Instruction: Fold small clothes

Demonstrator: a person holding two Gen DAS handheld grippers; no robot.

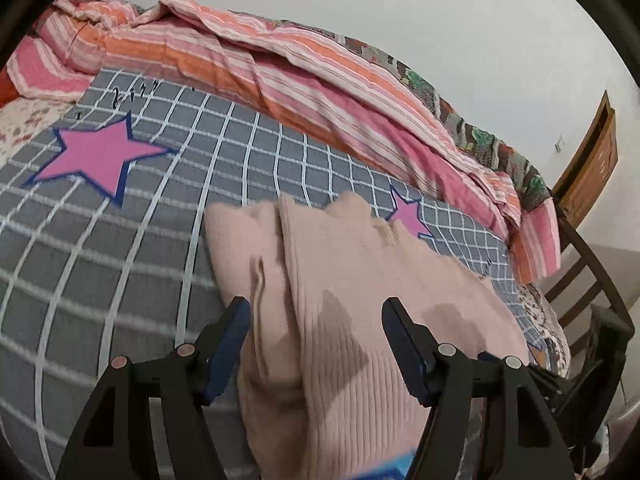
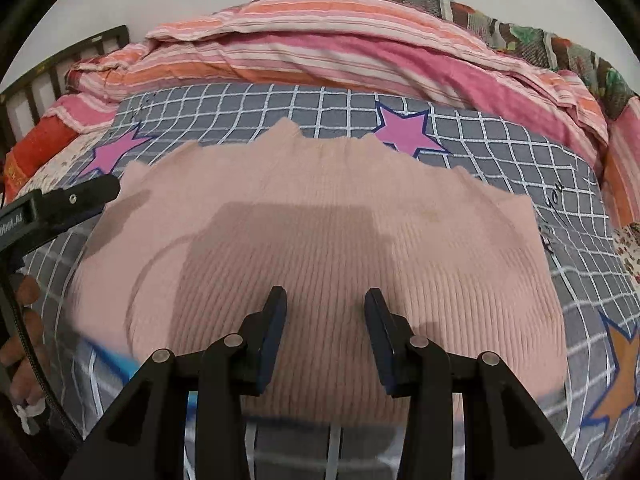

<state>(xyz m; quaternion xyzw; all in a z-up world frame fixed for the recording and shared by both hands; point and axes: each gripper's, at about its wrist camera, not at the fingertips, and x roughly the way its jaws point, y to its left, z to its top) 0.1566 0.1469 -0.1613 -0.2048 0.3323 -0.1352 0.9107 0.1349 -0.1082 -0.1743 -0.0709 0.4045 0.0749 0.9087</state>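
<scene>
A pale pink ribbed knit garment (image 2: pixel 320 216) lies spread on a grey checked sheet with pink stars (image 2: pixel 500 140). In the left wrist view the garment (image 1: pixel 340 280) shows a fold along its left side. My left gripper (image 1: pixel 316 308) is open and empty, its fingers just above the garment's near left part. My right gripper (image 2: pixel 325 298) is open and empty, hovering over the garment's near middle. The left gripper's body (image 2: pixel 60 204) shows at the garment's left edge in the right wrist view.
A rumpled pink and orange striped quilt (image 1: pixel 280 72) is heaped along the far side of the bed. A dark wooden bed frame (image 1: pixel 592 280) stands at the right, a headboard (image 2: pixel 48 72) at the left. A blue item (image 2: pixel 108 356) peeks from under the garment's near left edge.
</scene>
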